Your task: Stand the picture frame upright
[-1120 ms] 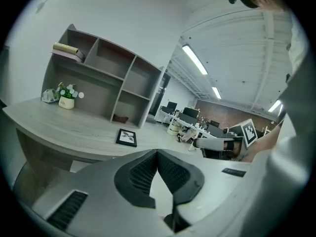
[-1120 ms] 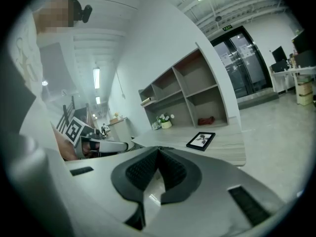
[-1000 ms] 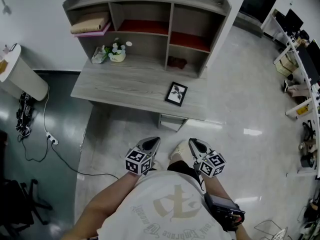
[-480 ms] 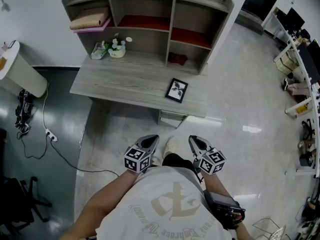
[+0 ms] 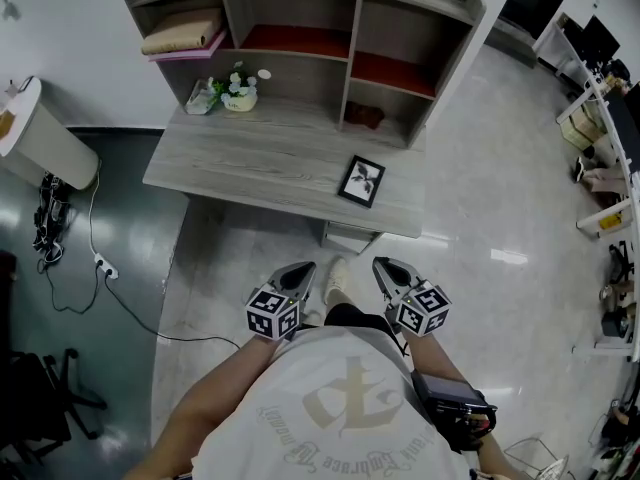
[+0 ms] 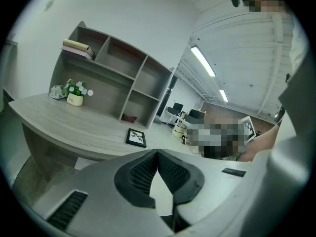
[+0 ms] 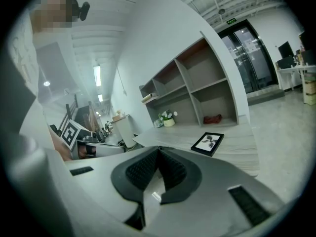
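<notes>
My left tool and right tool are both closed, jaws together with nothing between them. I hold them side by side over the floor, short of the near edge of the tabletop. The picture frame lies flat on the right part of the tabletop, near its near edge and well apart from both tools. A small flower pot stands at the far left, beneath the shelf unit.

Head view steeply down over desk; gripper views low, near-level, sharing desk, picture frame
</notes>
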